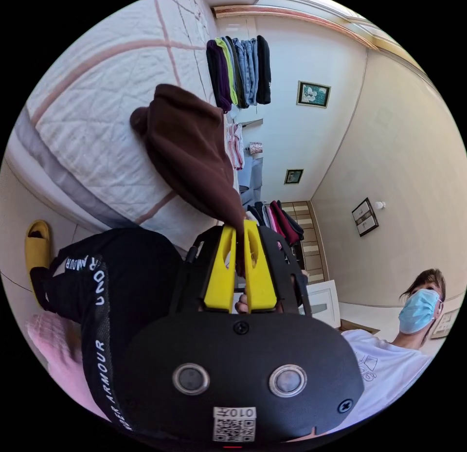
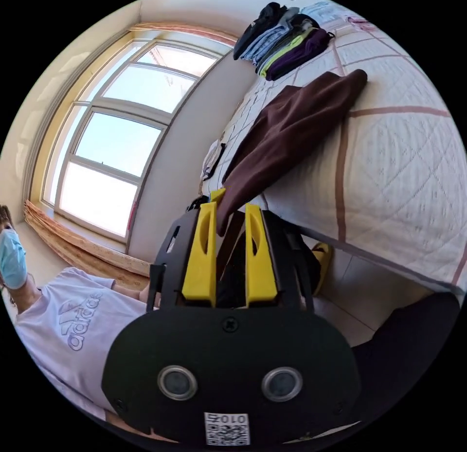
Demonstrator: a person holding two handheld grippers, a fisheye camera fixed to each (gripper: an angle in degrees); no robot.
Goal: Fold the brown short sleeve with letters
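The brown short-sleeve shirt (image 1: 187, 145) lies partly on the white quilted bed (image 1: 97, 131), and one end is lifted off the mattress edge. In the left gripper view my left gripper (image 1: 239, 228) has its yellow jaws nearly together, pinching an edge of the brown cloth. In the right gripper view the shirt (image 2: 292, 126) stretches from the bed (image 2: 399, 179) down into my right gripper (image 2: 232, 208). Its jaws stand a little apart, with bunched brown fabric pressed between them. The shirt's letters are hidden.
A stack of folded clothes (image 1: 238, 72) sits further along the bed, also visible as the stack (image 2: 284, 38) in the right gripper view. A person in a white T-shirt (image 1: 384, 364) and black trousers (image 1: 112, 286) stands by the bed. A yellow slipper (image 1: 36, 245) lies on the floor. A large window (image 2: 116, 145) is behind.
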